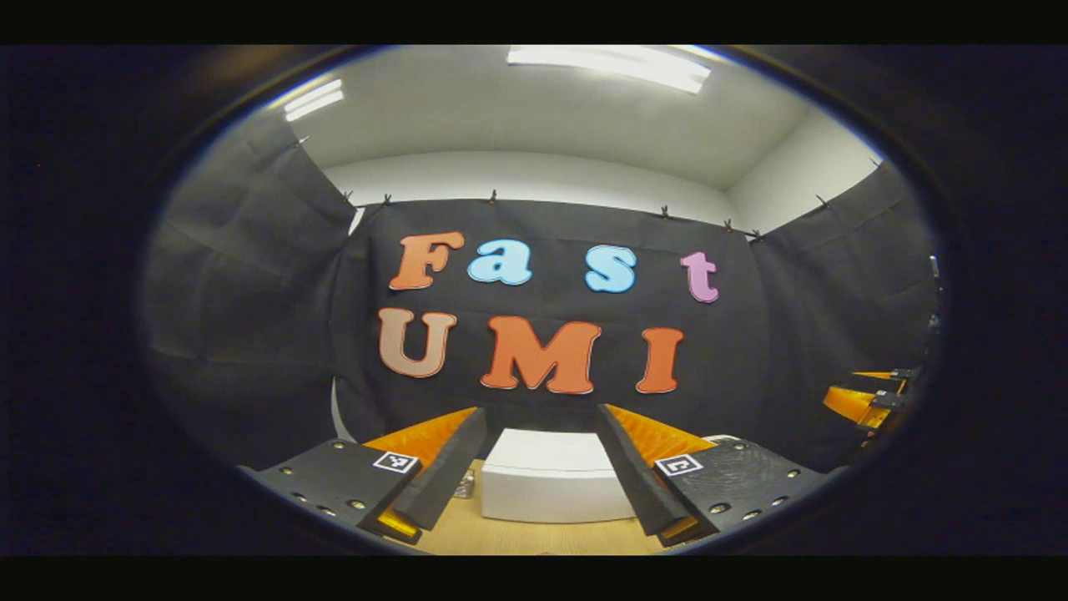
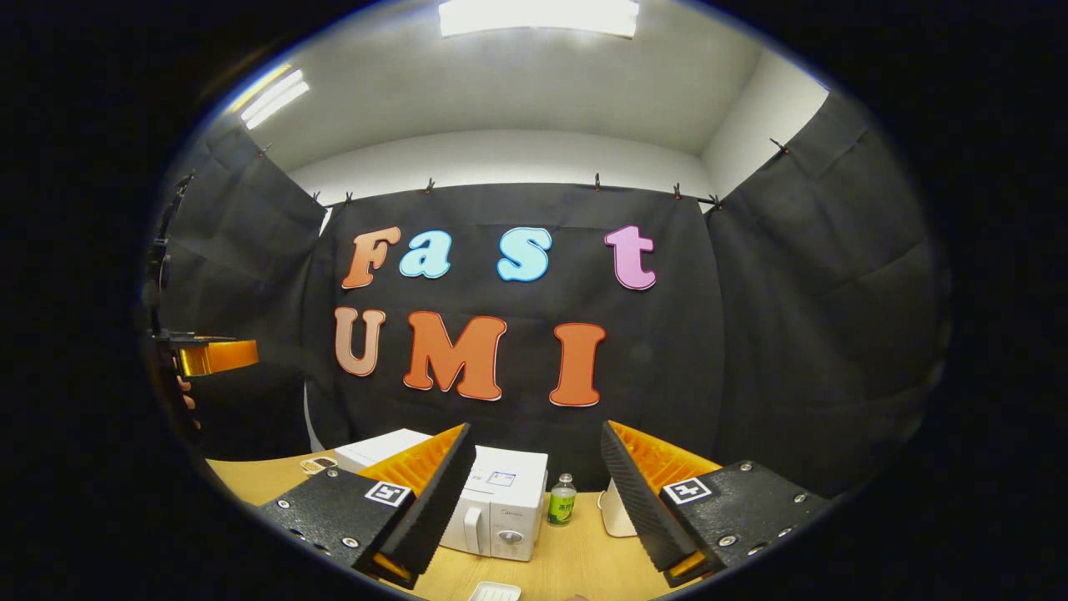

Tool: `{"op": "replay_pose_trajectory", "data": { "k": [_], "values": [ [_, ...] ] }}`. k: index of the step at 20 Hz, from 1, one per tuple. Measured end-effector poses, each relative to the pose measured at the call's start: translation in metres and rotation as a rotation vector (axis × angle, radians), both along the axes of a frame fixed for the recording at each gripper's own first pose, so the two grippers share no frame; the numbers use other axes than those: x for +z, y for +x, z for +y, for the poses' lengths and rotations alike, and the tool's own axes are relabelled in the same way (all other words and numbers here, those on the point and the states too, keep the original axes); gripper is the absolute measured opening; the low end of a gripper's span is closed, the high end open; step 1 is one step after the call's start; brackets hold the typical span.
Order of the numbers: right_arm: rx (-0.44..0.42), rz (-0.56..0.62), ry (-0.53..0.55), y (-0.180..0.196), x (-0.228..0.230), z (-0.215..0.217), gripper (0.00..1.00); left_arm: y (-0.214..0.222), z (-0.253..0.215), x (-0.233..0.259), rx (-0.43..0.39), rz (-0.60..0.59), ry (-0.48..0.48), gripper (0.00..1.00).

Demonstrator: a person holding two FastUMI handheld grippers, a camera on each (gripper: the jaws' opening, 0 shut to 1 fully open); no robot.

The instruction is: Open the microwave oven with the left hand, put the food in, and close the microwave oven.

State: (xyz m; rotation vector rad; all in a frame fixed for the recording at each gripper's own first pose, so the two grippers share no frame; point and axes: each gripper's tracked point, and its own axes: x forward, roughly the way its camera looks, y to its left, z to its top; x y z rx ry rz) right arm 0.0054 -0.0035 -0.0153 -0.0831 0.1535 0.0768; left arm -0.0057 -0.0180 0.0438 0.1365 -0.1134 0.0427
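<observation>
Two hand-held grippers are hovering above a wooden table point(image 2: 576, 551) in a booth hung with black cloth, both with their jaws spread wide and nothing between them.

In the left gripper view, the left gripper point(image 1: 541, 472) is facing the far wall, its two fingers parted on either side of the white microwave oven point(image 1: 546, 480), which is sitting on the table ahead and well apart from the fingers. The oven's top and one plain white side are showing here. At the far right edge of this view, part of the right gripper point(image 1: 863, 401) is peeking in.

In the right gripper view, the right gripper point(image 2: 538, 492) is likewise standing open, held clear of everything on the table. The microwave oven is sitting left of centre, its door shut, with the handle point(image 2: 473, 529) and a round knob point(image 2: 508, 537) facing the near side. A small green-labelled bottle point(image 2: 563, 501) is standing just right of the oven, and a white object point(image 2: 616, 511) is resting near the bottle, partly hidden by the right finger. A white dish point(image 2: 494, 592) is lying at the near edge. What it is holding cannot be told.
</observation>
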Motion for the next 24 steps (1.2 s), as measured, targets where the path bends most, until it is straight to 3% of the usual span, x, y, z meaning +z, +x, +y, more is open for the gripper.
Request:
{"op": "replay_pose_trajectory", "data": {
  "k": [9,24],
  "values": [
    [0.000,-0.028,0.051,-0.005,-0.003,-0.022,0.95,0.011,-0.030,-0.036,-0.034,0.031,-0.011,0.87],
    [-0.054,0.024,0.044,-0.020,-0.071,-0.082,0.95,0.059,-0.126,-0.149,-0.139,0.119,0.014,0.87]
  ]
}}
